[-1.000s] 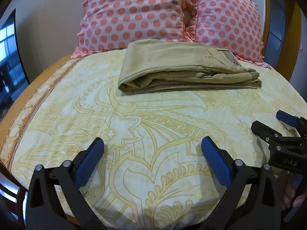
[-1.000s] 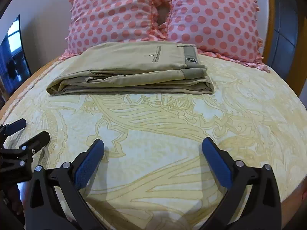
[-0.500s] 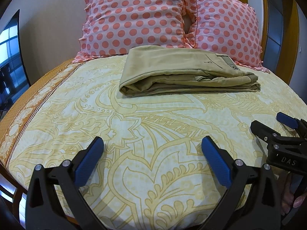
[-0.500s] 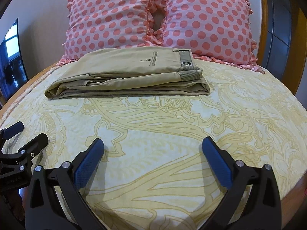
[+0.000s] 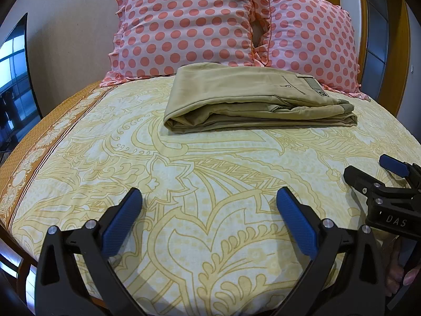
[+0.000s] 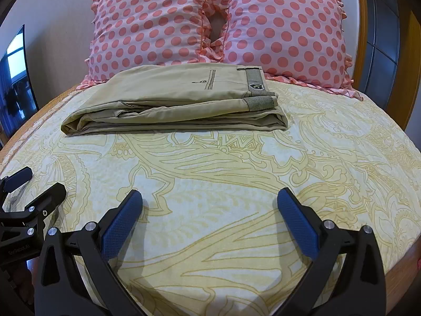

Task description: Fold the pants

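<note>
The khaki pants (image 5: 252,100) lie folded in a flat stack on the yellow patterned bedspread (image 5: 184,184), just in front of the pillows; they also show in the right wrist view (image 6: 179,105), waistband to the right. My left gripper (image 5: 209,210) is open and empty, over the near part of the bed, well short of the pants. My right gripper (image 6: 210,210) is open and empty too, beside the left one. Each gripper shows at the edge of the other's view: the right one (image 5: 379,171), the left one (image 6: 31,184).
Two pink polka-dot pillows (image 5: 189,26) (image 6: 284,29) lean against the wall behind the pants. A dark screen (image 5: 13,79) stands at the left. A wooden frame and door (image 6: 389,52) are at the right. The bed's near edge is just below my grippers.
Both grippers have tilted up or pulled back slightly, so pants and pillows sit lower in view. The pants have not moved. Both grippers stay open.
</note>
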